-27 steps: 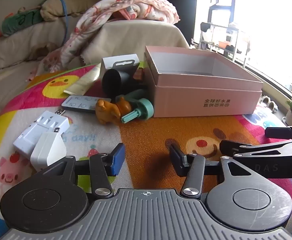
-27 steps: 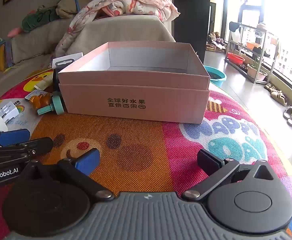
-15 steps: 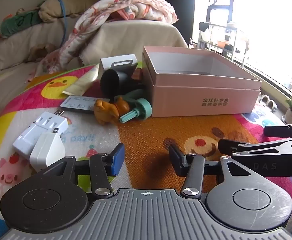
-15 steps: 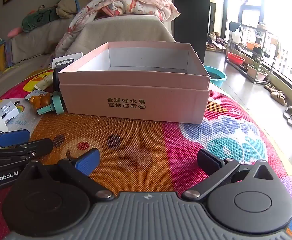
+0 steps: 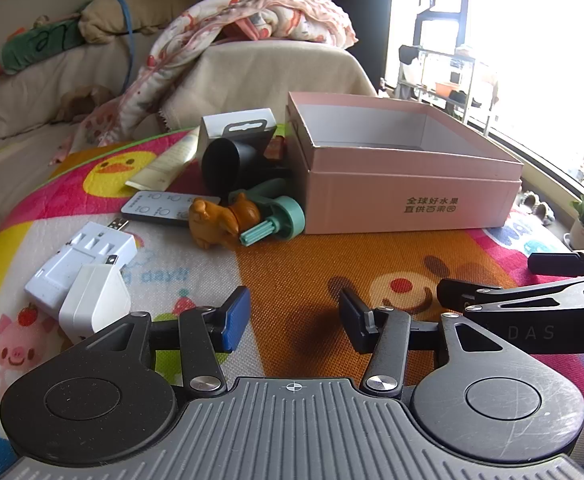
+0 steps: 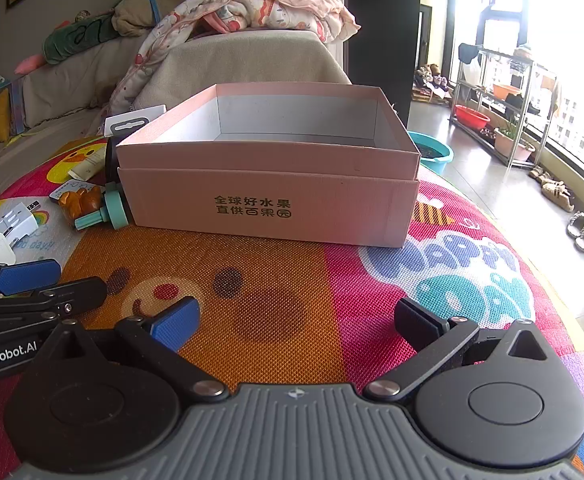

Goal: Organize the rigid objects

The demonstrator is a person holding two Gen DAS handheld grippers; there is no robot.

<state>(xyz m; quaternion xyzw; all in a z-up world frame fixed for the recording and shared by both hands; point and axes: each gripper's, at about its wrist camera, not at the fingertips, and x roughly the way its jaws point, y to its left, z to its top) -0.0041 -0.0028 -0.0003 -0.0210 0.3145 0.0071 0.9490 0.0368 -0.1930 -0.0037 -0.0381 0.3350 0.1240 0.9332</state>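
Note:
An open pink box (image 5: 408, 196) (image 6: 268, 204) stands on a colourful play mat. Left of it lie an orange toy animal (image 5: 222, 222) (image 6: 78, 200), a teal handled tool (image 5: 278, 224) (image 6: 106, 212), a black cylinder (image 5: 228, 162), a grey remote (image 5: 160, 208), a cream tube (image 5: 170, 160), a white card box (image 5: 238, 126) and two white chargers (image 5: 88, 276) (image 6: 6, 228). My left gripper (image 5: 292, 320) is open and empty, near the chargers. My right gripper (image 6: 296, 324) is open wide and empty, in front of the box.
A sofa with a blanket (image 5: 252, 20) and plush toys stands behind the mat. At the right there are a window, a metal rack (image 6: 504, 108), a teal basin (image 6: 432, 152) and shoes on the floor. Each gripper shows at the edge of the other's view.
The left gripper has shifted slightly; the scene slides a little left in its view. The right gripper has barely moved. Both stay open.

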